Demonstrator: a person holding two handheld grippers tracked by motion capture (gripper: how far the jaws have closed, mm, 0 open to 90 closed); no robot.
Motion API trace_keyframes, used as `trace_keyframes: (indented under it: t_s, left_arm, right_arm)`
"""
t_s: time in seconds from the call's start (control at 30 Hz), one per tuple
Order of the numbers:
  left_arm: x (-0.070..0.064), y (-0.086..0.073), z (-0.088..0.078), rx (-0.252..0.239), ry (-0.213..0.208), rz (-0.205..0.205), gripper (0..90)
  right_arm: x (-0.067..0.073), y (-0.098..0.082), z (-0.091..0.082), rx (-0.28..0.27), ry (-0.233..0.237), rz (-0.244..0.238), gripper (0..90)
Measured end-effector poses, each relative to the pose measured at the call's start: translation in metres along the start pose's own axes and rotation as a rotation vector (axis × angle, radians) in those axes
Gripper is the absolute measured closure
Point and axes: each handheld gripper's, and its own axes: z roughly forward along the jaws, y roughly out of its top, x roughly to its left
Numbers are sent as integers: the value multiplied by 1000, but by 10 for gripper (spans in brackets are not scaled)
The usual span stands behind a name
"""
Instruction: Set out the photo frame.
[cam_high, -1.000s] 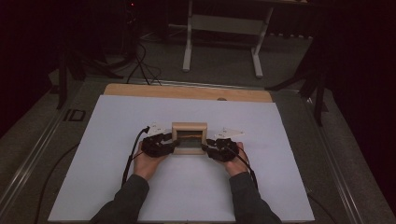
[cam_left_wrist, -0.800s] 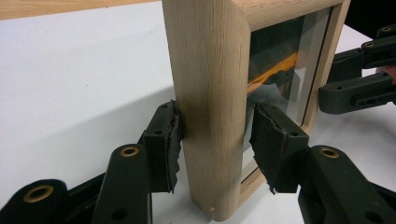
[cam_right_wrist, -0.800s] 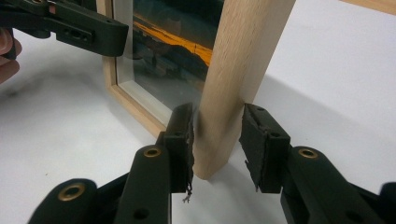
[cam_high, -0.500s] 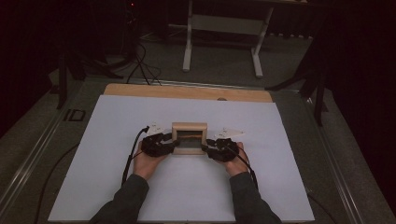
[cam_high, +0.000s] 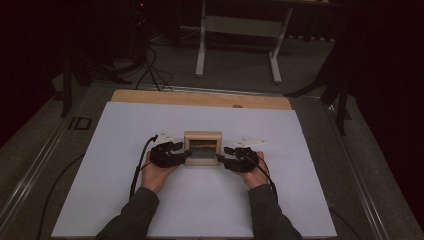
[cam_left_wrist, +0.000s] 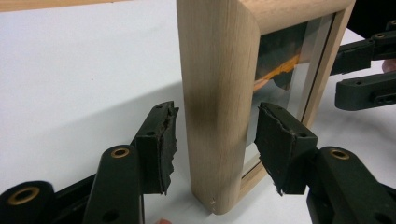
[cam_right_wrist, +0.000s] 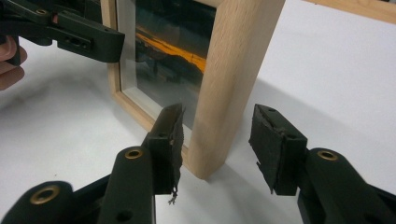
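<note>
Frame (cam_high: 202, 148) of pale wood is standing upright mid-table on the white sheet (cam_high: 125, 200), with the left gripper (cam_high: 170, 154) and right gripper (cam_high: 239, 159) flanking its two side posts (a symmetric hold, judged to keep it from tipping). Left gripper view: its jaws are standing open, straddling the frame's (cam_left_wrist: 217, 93) post without touching. Right gripper view: its jaws are likewise gaping around the opposite post of the frame (cam_right_wrist: 236, 79), glazed picture (cam_right_wrist: 173, 51) facing the person.
</note>
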Motion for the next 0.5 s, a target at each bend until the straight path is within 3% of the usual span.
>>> trace_keyframes:
  t_s: [0.5]
  left_arm:
    - [-1,6,-16,-21,23,2,458]
  right_arm:
    - [-3,2,-9,-15,-17,-3,515]
